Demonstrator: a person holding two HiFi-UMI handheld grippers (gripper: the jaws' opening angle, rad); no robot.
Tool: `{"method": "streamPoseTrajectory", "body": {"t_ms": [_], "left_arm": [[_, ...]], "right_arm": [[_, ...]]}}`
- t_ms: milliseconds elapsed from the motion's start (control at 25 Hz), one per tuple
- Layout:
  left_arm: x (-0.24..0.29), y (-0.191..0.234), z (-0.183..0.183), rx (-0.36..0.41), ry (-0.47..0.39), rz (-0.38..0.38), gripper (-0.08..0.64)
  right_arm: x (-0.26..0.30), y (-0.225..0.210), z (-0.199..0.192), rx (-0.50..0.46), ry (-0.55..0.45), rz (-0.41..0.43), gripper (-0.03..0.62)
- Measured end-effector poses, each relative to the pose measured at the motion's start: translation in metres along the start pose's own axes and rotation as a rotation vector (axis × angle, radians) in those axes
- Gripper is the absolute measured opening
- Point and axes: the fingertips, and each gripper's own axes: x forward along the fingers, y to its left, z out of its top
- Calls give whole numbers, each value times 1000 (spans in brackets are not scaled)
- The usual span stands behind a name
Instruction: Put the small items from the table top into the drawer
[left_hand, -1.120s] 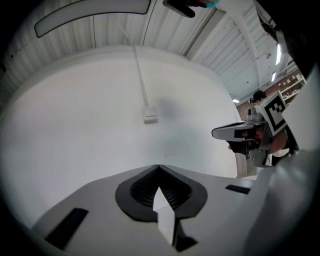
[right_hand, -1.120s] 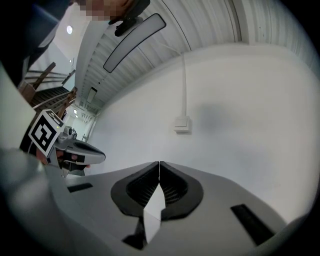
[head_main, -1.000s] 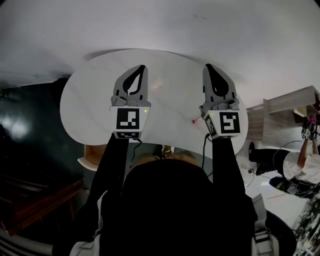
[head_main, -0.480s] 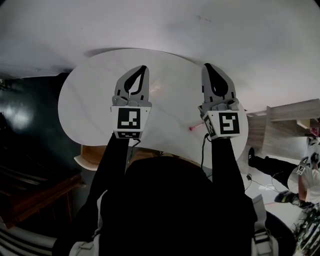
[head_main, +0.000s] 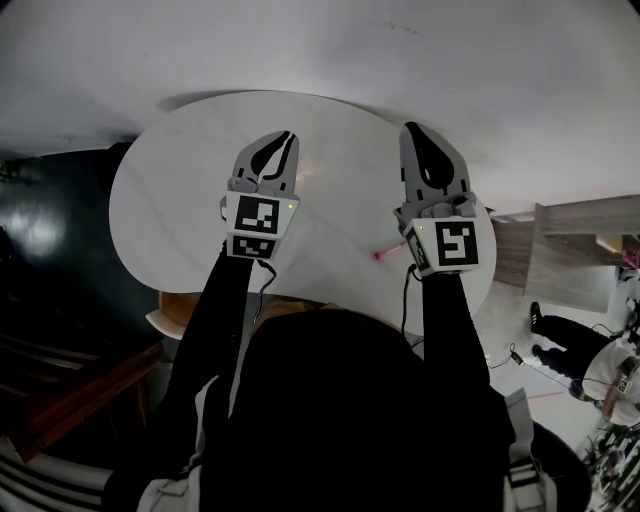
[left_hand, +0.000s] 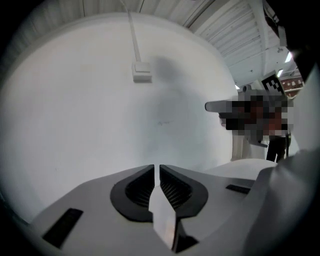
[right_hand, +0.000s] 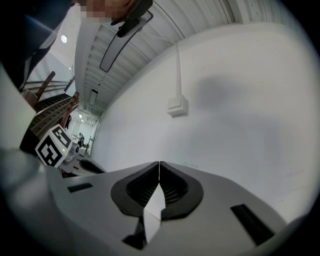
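**Both grippers shut and empty above the table**

My left gripper (head_main: 285, 137) is held over the middle of the white rounded table (head_main: 170, 190). In the left gripper view its two jaws stand almost together, with only a thin slit between the ribbed pads, and nothing is in that slit. My right gripper (head_main: 412, 128) is beside it over the right part of the same table. In the right gripper view its jaws meet edge to edge and hold nothing. Both point away from me toward the plain white wall (left_hand: 75, 125) behind the table. A small white box (left_hand: 142, 72) hangs there at the end of a thin vertical duct.

The small pink item (head_main: 385, 254) lies on the table near its front edge, just left of my right gripper's marker cube and apart from both pairs of jaws. It is too small for me to say what it is.

A tan wooden piece (head_main: 172, 312) shows below the table's front edge, to the left of my left sleeve. I cannot tell whether it is the drawer.

Off to the right stands a light wooden shelf unit (head_main: 590, 235), and farther right a person (head_main: 610, 365) is on the floor area.
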Motion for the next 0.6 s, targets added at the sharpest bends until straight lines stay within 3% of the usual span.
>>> {"method": "streamPoseTrajectory", "body": {"t_ms": [40,120,360,600], "left_arm": [[7,-3,-12,-6,34,-29,36],[22,-9,-36,-19,108,-91,161],[50,-31,-108,38,336,-236,223],[62,-51,-173,69,535,-356,238]], "right_arm": [[0,-1,-2,-1,6,-1,26],[0,-3,-5,0,15,-1,28],[-3,-5,-14,-4,46,-4,28],[-5,-7,-20,-11,75,-14,27]]}}
